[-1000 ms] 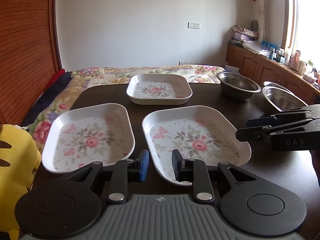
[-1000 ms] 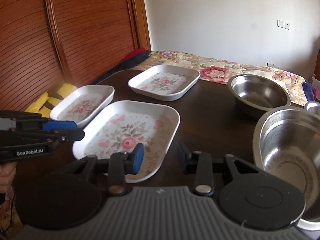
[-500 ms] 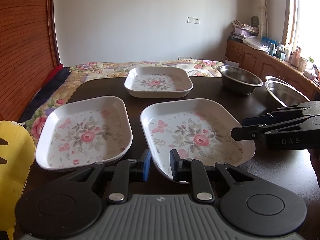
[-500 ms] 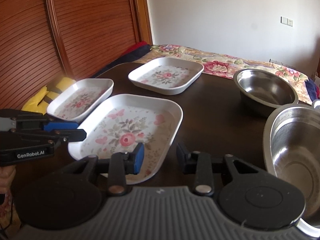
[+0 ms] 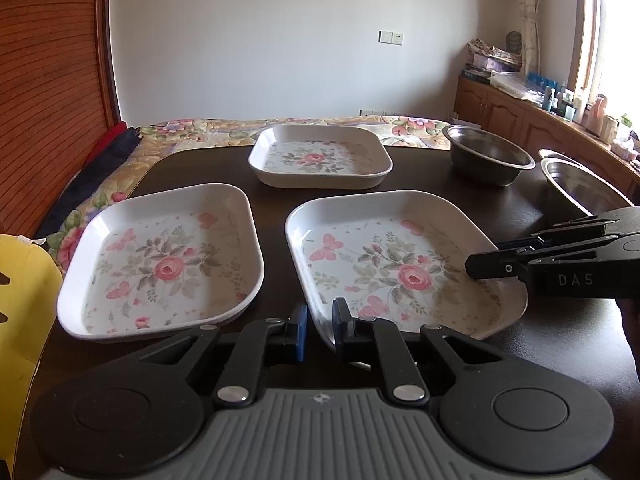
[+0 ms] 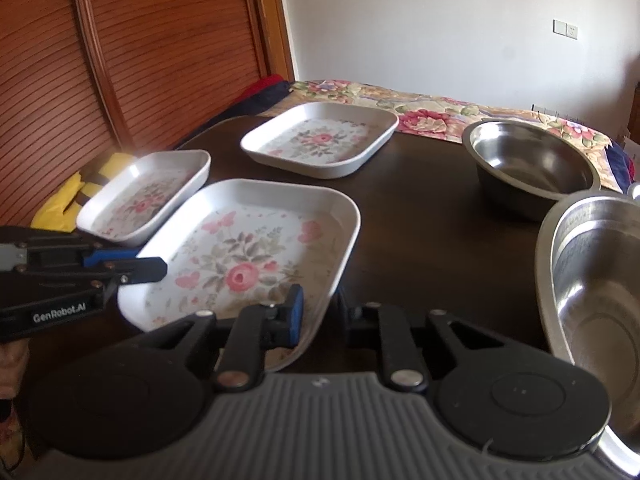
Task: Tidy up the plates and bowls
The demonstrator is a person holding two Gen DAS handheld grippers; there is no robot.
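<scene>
Dark wooden counter [image 5: 420, 184] sits by a bed with a floral cover, slatted wood doors to the left. Three white floral plates on it: near plate [image 5: 400, 264], left plate [image 5: 160, 256] just beside it, far plate [image 5: 320, 156] well apart behind. Two steel bowls [image 6: 532, 164] stand at the right side. Left tool [image 5: 320, 326] straddles the near plate's front-left rim, fingers narrowly apart. Right tool [image 6: 320, 312] straddles the same plate's right corner, fingers also apart, not clamped.
</scene>
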